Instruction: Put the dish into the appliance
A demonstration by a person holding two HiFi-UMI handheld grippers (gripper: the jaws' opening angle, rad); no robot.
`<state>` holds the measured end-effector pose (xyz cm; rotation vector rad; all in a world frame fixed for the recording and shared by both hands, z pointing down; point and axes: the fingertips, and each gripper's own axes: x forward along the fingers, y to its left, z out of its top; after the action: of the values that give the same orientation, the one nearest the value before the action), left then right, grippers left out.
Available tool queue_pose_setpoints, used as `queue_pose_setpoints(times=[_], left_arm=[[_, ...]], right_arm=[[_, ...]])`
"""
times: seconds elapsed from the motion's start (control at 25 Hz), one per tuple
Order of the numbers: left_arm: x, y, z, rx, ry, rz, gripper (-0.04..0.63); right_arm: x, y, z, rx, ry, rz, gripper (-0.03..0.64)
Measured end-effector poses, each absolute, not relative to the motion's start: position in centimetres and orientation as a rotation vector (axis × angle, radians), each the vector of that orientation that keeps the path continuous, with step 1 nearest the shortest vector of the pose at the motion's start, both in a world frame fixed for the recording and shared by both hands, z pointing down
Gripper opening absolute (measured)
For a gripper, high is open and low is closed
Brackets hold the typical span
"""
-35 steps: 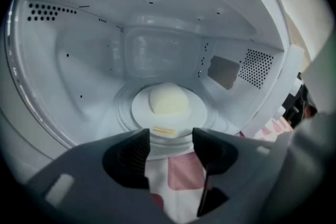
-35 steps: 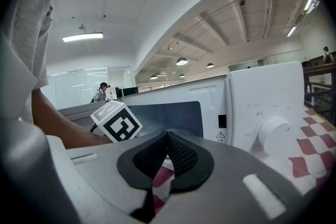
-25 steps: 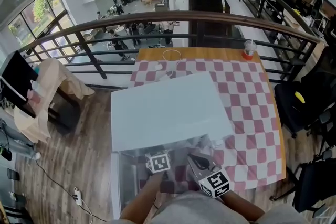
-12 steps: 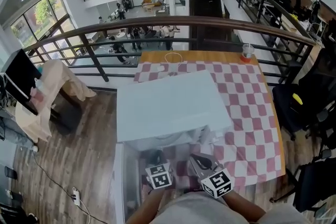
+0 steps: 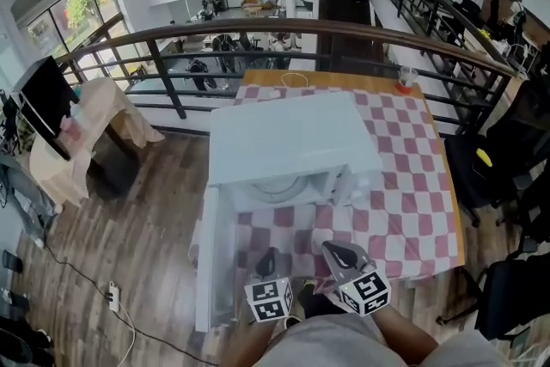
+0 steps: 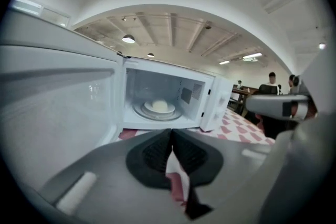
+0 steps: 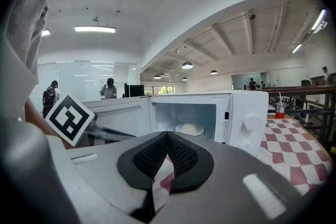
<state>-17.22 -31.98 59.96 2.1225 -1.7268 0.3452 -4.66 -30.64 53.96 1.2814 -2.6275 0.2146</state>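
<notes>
The white microwave [image 5: 292, 142] stands on the checkered table with its door [image 5: 210, 253] swung open to the left. A white dish [image 6: 159, 106] with something pale on it rests on the turntable inside; the right gripper view also shows the dish [image 7: 191, 128]. My left gripper [image 5: 268, 260] is shut with nothing in it, held back from the opening, level with the door. My right gripper [image 5: 333, 252] is beside it, also shut and empty. In their own views the left gripper [image 6: 171, 136] and right gripper [image 7: 168, 139] both point at the open cavity.
The red-and-white checkered cloth [image 5: 412, 185] covers the table right of the microwave. A cup with a red base [image 5: 406, 82] stands at the far right corner. A metal railing [image 5: 344, 30] runs behind the table. A black chair [image 5: 494, 159] is to the right.
Both grippers have drawn back toward me, out from the microwave's mouth. The dish stays inside on the turntable. The head view has shifted so the open cavity shows.
</notes>
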Motion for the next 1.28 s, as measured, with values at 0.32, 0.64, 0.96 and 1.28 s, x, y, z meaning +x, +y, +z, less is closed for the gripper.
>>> queue_pose_setpoints(times=[0.32,0.64,0.96,1.28], left_arm=[[-19.4,-23.6,59.5,2.095,-1.750,0.264,0.009],[-19.8,-19.0,58.0,2.094,-1.758,0.231,0.010],[-19.2,-17.3,57.2,2.115,-1.742,0.228,0.011],[-17.5,-15.4,57.4,2.130,-1.742,0.274,0.011]], right_arm=[[-3.9,-24.7,53.1,1.296,-2.634,0.152,0.000],[-0.7,-20.8,51.3,1.361,-2.581,0.127,0.000],[1.4,-19.2,50.4,1.410,-2.555,0.116,0.000],[3.3,-17.8,51.6,1.414,-2.544,0.139,0.000]])
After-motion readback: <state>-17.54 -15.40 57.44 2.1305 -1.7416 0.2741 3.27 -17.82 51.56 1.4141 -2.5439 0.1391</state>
